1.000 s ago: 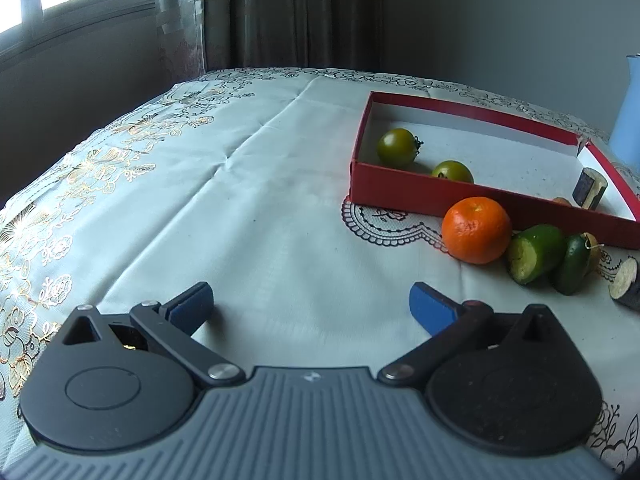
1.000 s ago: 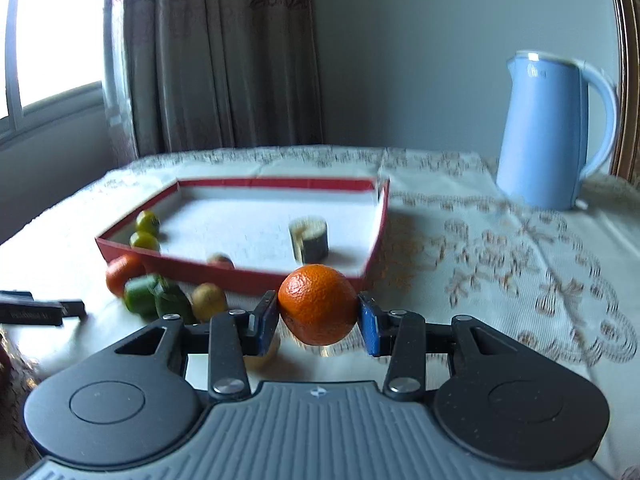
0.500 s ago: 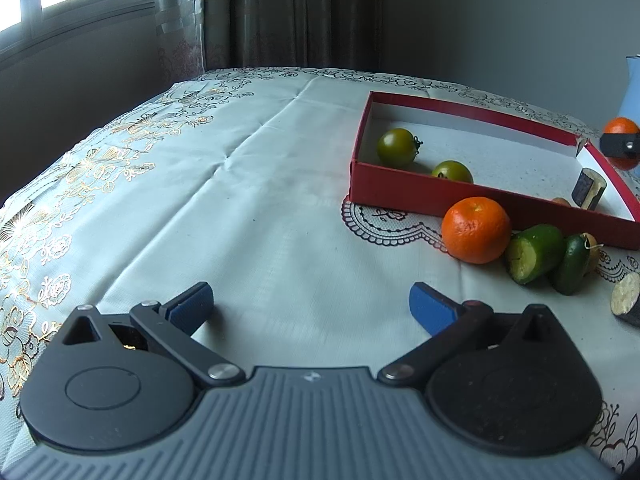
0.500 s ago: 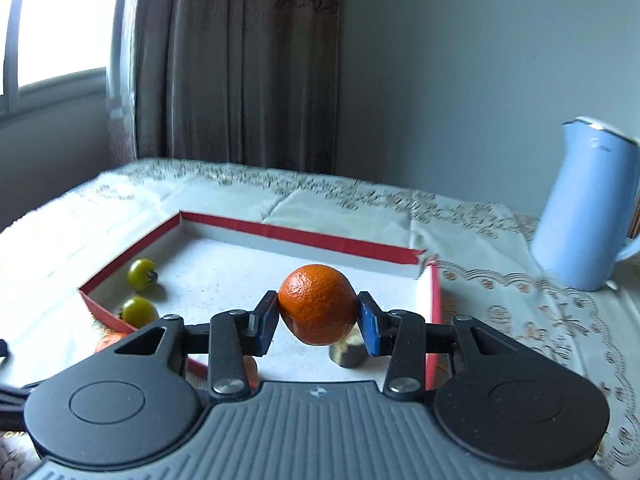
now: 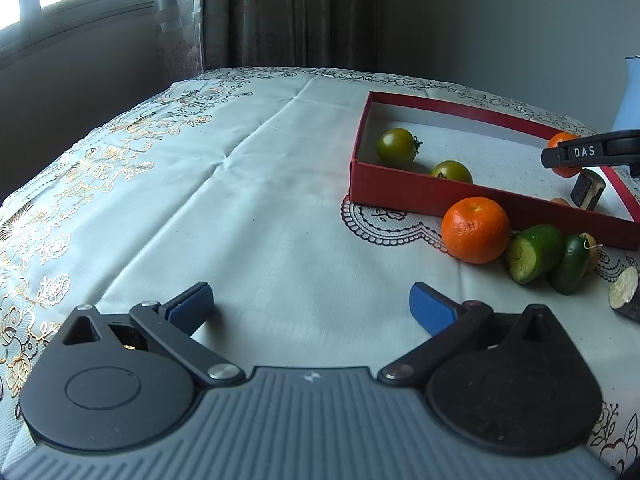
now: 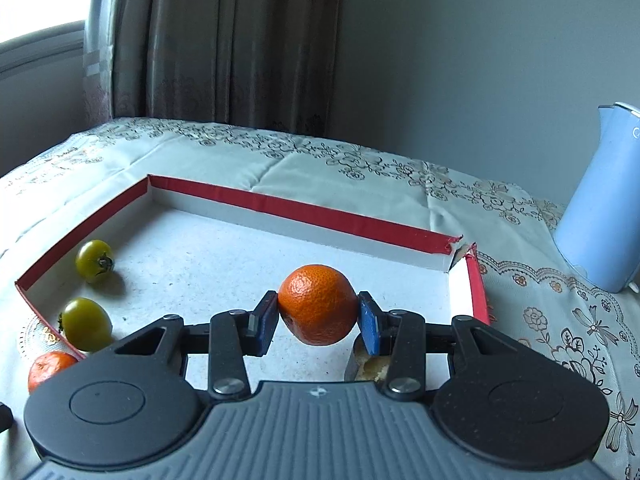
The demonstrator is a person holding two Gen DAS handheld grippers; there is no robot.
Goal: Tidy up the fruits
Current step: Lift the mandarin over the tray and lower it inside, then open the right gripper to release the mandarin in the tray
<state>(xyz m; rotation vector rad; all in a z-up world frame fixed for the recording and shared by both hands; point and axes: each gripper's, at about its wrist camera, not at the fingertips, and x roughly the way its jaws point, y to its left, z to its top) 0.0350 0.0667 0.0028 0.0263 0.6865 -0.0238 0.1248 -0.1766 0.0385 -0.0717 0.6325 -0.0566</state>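
the orange (image 6: 317, 304) is pinched at its sides by the right gripper (image 6: 318, 322), held above the red box (image 6: 304, 212) floor, likely for setting down beside the green tomatoes (image 6: 94, 260). the left gripper (image 5: 310, 308) rests spread on the cloth (image 5: 240, 184), idle.

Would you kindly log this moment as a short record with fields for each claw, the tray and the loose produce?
right claw: shut on held orange, over the red tray
left claw: open, holding nothing, low over the tablecloth
in tray: two green tomatoes, one cut piece
outside tray: second orange, cucumber pieces
background: blue kettle
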